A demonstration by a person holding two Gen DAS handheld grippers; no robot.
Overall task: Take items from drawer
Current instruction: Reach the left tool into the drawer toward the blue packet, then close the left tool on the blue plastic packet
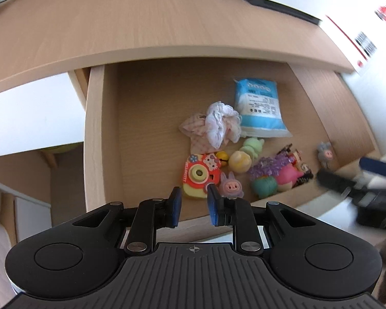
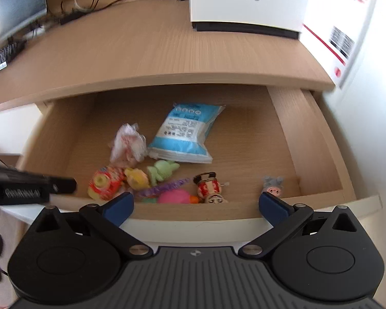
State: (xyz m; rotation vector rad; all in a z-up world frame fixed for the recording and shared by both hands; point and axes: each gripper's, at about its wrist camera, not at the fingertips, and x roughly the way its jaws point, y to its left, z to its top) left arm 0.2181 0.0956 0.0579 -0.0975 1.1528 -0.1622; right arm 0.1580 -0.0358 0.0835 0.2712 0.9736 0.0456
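Drawer [image 2: 308,139] pulled out from under a wooden desktop [image 1: 141,20], holding a loose huddle of small things. At twelve o'clock of the huddle, a blue-and-white packet [image 2: 185,134] lying flat. At its nine o'clock, touching or nearly so, a crumpled white-and-pink cloth [image 1: 218,126]. At six o'clock of the cloth, a red toy camera [image 1: 199,176] with a yellow lens ring. At three o'clock of the camera, a yellow figure [image 1: 240,163] and a pale green figure [image 1: 252,146] side by side, then a purple frilly piece [image 1: 266,167], a pink round toy [image 1: 289,177] and a teal one [image 1: 265,185] bunched together. Beside the pink toy in the right wrist view, a small red-bodied doll [image 2: 209,186] lying down. Well apart at three o'clock of the bunch, close to the drawer's right wall, a grey figure with a pink face [image 2: 272,184].

Left gripper [image 1: 193,207] poised above the drawer's front edge, blue pads drawn narrow with a small gap, nothing between them. Just past its right pad, a lilac bunny-eared figure [image 1: 230,186] with a pink face, not gripped. Right gripper [image 2: 195,207] spread wide, empty, over the front edge, the grey figure just beyond its right pad. On the desktop at one o'clock, a white box [image 2: 244,0].
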